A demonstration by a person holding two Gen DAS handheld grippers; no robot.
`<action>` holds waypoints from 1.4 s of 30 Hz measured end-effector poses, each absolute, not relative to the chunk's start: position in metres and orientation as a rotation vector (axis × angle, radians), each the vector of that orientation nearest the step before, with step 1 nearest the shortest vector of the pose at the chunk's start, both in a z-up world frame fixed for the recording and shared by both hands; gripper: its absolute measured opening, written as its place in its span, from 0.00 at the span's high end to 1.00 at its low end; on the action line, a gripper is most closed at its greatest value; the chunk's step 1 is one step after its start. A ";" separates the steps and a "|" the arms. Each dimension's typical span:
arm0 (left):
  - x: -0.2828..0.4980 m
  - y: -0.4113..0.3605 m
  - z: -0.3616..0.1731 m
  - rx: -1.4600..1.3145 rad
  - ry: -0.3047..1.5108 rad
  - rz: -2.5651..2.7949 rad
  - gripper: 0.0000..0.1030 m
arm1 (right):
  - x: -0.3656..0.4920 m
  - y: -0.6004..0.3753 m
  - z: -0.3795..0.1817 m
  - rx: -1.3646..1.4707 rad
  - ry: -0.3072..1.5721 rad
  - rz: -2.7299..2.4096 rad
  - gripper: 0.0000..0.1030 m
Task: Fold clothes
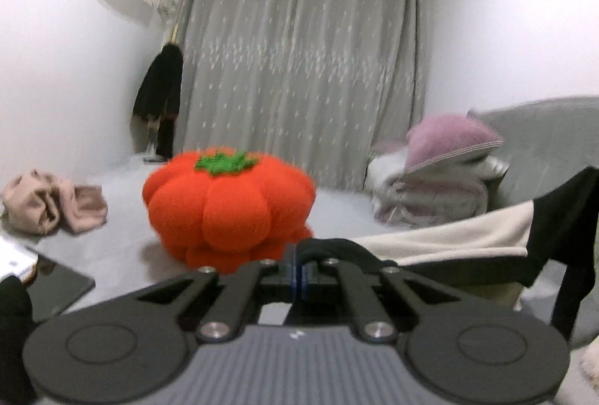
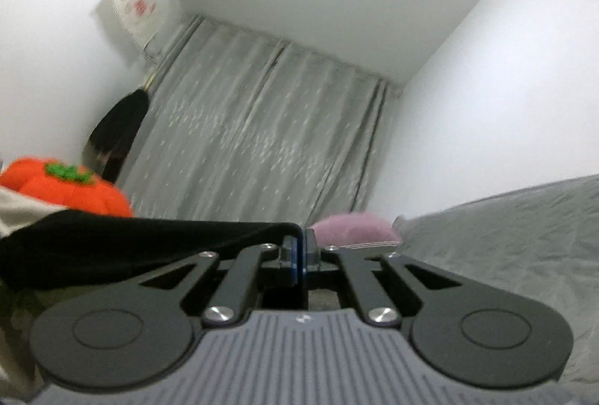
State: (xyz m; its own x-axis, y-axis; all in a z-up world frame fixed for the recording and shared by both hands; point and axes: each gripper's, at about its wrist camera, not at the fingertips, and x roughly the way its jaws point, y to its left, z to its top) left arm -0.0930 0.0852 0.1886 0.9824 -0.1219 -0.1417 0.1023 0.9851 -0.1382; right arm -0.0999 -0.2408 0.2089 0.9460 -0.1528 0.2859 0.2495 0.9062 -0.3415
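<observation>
In the left wrist view, the left gripper [image 1: 298, 268] pinches the black and cream garment [image 1: 449, 240], which stretches off to 3 o'clock above the bed [image 1: 123, 247]; it could slip out or bump the orange plush pumpkin [image 1: 228, 206] at 12 o'clock. In the right wrist view, the right gripper [image 2: 300, 253] pinches the black edge running to 9 o'clock (held tight between both), so a hard pull could yank it free. No words can be read.

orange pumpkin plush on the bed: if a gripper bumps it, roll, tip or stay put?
The pumpkin plush looks soft and fuzzy, so probably light and easily shoved. Its squat shape and broad base suggest sliding rather than tipping. The lobed sides should damp rolling on the grey bed sheet.
</observation>
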 end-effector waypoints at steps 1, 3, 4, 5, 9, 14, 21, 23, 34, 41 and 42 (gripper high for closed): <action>-0.102 0.086 0.200 -0.137 0.116 -0.118 0.98 | -0.108 -0.241 0.215 -0.374 -0.280 -0.219 0.99; -0.122 0.088 0.221 -0.144 0.048 -0.130 0.98 | -0.121 -0.248 0.228 -0.345 -0.330 -0.235 0.99; -0.132 0.089 0.231 -0.139 0.013 -0.138 0.98 | -0.127 -0.252 0.233 -0.333 -0.354 -0.245 0.99; -0.142 0.089 0.241 -0.132 -0.024 -0.145 0.98 | -0.137 -0.254 0.240 -0.323 -0.385 -0.259 0.99; -0.188 0.083 0.280 -0.084 -0.200 -0.169 0.98 | -0.169 -0.267 0.262 -0.269 -0.506 -0.294 0.99; -0.242 0.070 0.313 -0.015 -0.408 -0.195 0.98 | -0.201 -0.274 0.282 -0.224 -0.665 -0.349 0.99; -0.209 0.048 0.306 0.038 -0.338 -0.225 0.97 | -0.182 -0.284 0.280 -0.204 -0.639 -0.363 0.99; -0.184 0.040 0.297 0.055 -0.270 -0.232 0.97 | -0.161 -0.288 0.275 -0.201 -0.579 -0.357 0.99; 0.067 0.047 0.156 -0.107 0.423 -0.197 0.53 | 0.088 -0.314 0.131 -0.258 0.300 -0.335 0.77; 0.120 0.067 0.108 -0.197 0.646 -0.135 0.44 | 0.136 -0.333 0.099 -0.172 0.471 -0.281 0.52; 0.119 0.067 0.108 -0.185 0.650 -0.142 0.44 | 0.134 -0.332 0.100 -0.179 0.472 -0.276 0.43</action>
